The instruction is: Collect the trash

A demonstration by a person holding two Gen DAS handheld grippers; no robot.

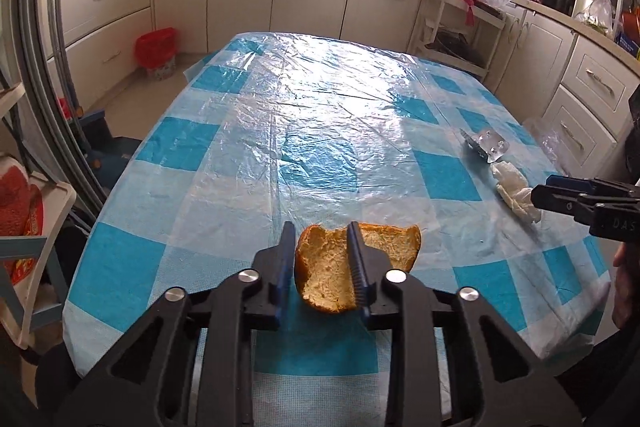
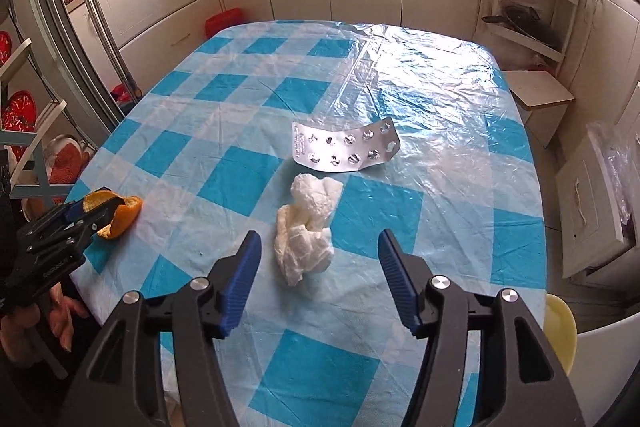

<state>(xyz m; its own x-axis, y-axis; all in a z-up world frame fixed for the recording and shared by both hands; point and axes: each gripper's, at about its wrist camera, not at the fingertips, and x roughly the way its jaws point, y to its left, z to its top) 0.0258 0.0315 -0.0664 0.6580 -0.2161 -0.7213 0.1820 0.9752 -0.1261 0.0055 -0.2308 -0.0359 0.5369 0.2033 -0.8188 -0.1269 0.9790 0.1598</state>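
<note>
An orange peel (image 1: pixel 324 267) stands on edge near the front of the blue-checked table (image 1: pixel 320 107), and my left gripper (image 1: pixel 320 247) is shut on it; part of the peel sticks out past the right finger. The right wrist view shows that gripper (image 2: pixel 105 206) clamped on the peel (image 2: pixel 124 219) at the table's left edge. My right gripper (image 2: pixel 319 238) is open, with a crumpled white tissue (image 2: pixel 304 227) lying between its fingers, untouched. Just beyond the tissue lies a silver blister pack (image 2: pixel 344 147). Seen from the left wrist, the right gripper (image 1: pixel 542 189) points at the tissue (image 1: pixel 514 191) beside the blister pack (image 1: pixel 486 145).
A clear plastic sheet covers the tablecloth. A red bin (image 1: pixel 156 47) stands on the floor by the far-left cabinets. A wooden stool (image 2: pixel 540 95) and a white box (image 2: pixel 596 219) sit right of the table, a yellow bowl (image 2: pixel 560 327) at its near right corner. A hand (image 2: pixel 60 323) holds the left gripper.
</note>
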